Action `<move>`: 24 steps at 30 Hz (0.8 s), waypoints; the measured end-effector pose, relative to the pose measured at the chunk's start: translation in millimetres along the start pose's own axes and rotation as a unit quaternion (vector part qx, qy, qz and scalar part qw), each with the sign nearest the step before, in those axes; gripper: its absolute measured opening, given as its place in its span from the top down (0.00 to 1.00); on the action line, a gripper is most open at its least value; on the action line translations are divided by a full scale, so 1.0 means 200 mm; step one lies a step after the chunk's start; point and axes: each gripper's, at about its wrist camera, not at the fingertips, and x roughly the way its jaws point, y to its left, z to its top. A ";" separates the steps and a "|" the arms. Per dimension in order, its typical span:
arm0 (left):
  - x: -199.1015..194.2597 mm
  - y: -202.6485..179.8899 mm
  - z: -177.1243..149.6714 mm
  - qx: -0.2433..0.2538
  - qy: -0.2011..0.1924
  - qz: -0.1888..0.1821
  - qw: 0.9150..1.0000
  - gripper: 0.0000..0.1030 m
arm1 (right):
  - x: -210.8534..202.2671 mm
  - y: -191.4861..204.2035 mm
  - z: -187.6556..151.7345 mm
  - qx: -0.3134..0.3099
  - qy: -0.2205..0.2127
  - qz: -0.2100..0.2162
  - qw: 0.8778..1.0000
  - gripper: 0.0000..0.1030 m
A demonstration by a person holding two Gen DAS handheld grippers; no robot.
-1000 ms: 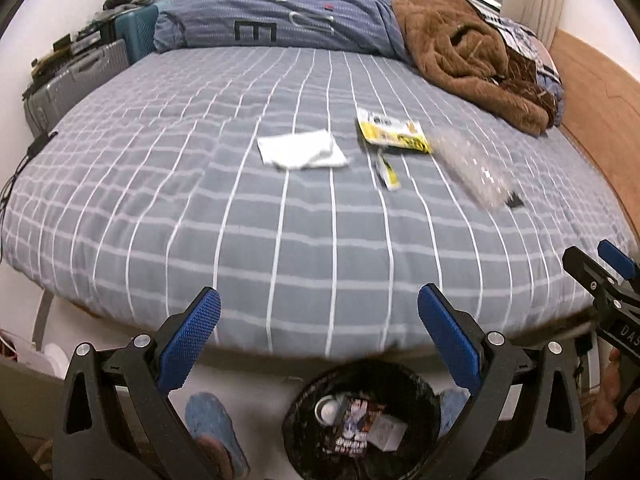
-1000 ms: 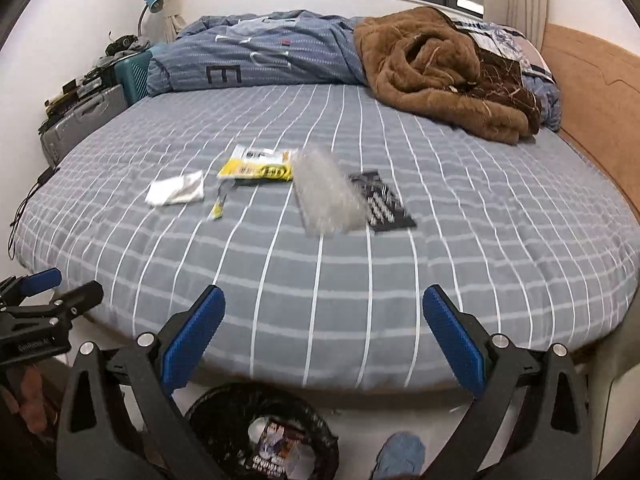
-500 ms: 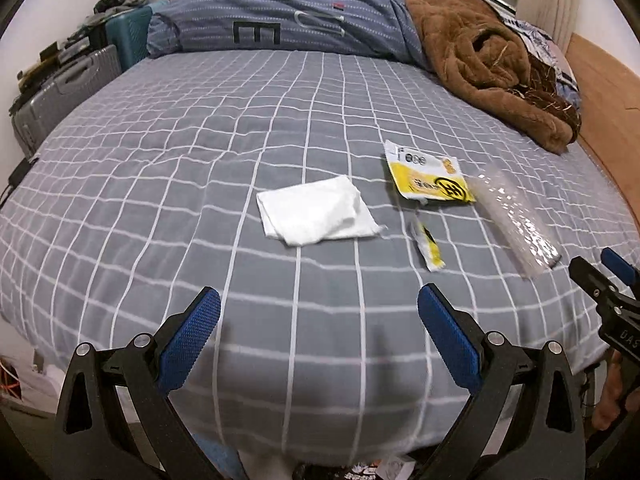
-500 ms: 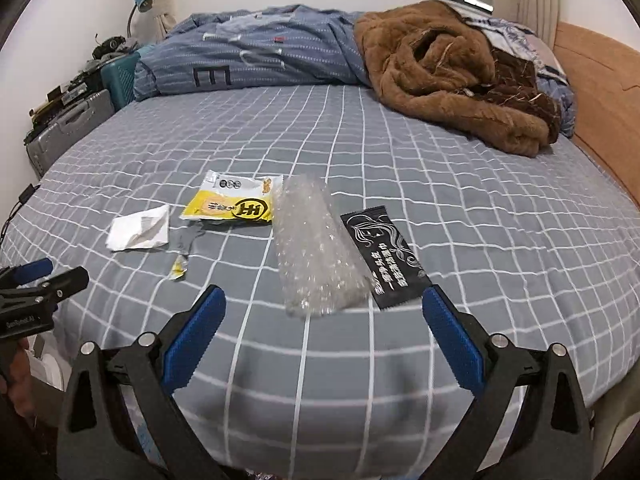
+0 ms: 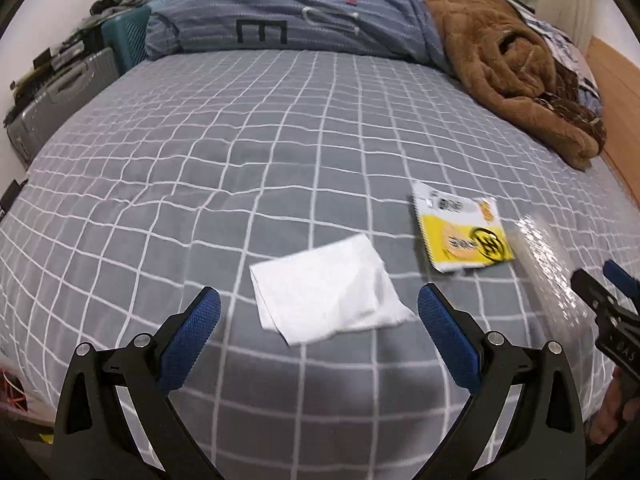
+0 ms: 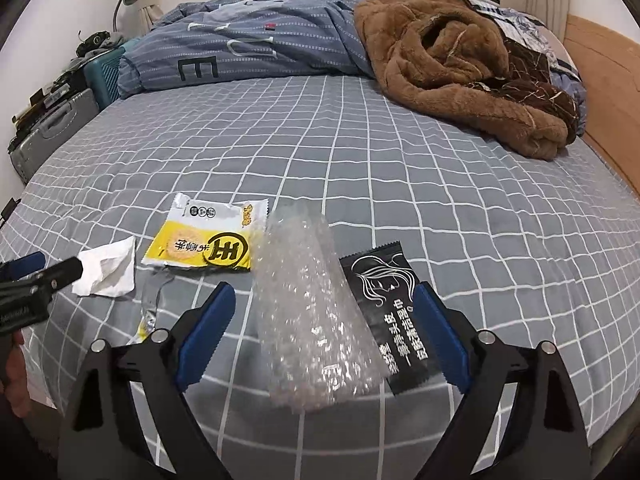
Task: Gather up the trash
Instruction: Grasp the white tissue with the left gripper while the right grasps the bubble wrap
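On the grey checked bed lies a white tissue (image 5: 324,288), just ahead of and between the fingers of my left gripper (image 5: 318,300), which is open and touches nothing. To its right lie a yellow snack wrapper (image 5: 464,236) and a clear bubble-wrap piece (image 5: 548,272). My right gripper (image 6: 324,300) straddles the bubble wrap (image 6: 312,308); its jaws are closing, with the pads still clear of it. A black sachet (image 6: 388,304) lies against the right finger. The yellow wrapper (image 6: 204,244), the tissue (image 6: 108,268) and a small torn strip (image 6: 150,308) lie to the left.
A blue duvet (image 5: 296,20) and a brown fleece blanket (image 6: 460,64) are piled at the far end of the bed. Suitcases (image 5: 60,96) stand along the left wall. A wooden headboard (image 6: 608,92) runs along the right side.
Both grippers have moved forward from the bed's near edge over the mattress, closer to the litter. The black bin below has dropped out of view. The right jaws have narrowed slightly.
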 end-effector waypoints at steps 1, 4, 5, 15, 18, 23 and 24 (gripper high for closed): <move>0.02 0.01 0.01 -0.003 0.004 0.000 1.000 0.06 | 0.01 0.00 0.01 0.001 0.002 0.001 1.000 0.17; 0.09 0.01 0.03 -0.005 0.014 0.010 1.000 0.06 | 0.05 0.00 0.02 0.001 0.007 -0.001 1.000 0.18; 0.11 0.01 0.03 -0.004 0.018 0.012 1.000 0.06 | 0.07 0.01 0.03 0.001 0.011 -0.001 1.000 0.20; 0.27 -0.04 0.00 -0.002 0.044 0.025 0.999 0.07 | 0.19 0.05 0.00 -0.002 0.050 0.004 0.999 0.33; 0.27 -0.06 -0.01 0.007 0.046 0.034 0.998 0.20 | 0.20 0.05 -0.01 -0.004 0.058 0.012 0.998 0.42; 0.27 -0.09 -0.03 0.024 0.047 0.047 0.997 0.63 | 0.19 0.04 -0.01 0.004 0.062 0.032 0.998 0.70; 0.26 -0.09 -0.03 0.025 0.045 0.044 0.998 0.82 | 0.18 0.03 0.00 0.009 0.062 0.036 0.997 0.74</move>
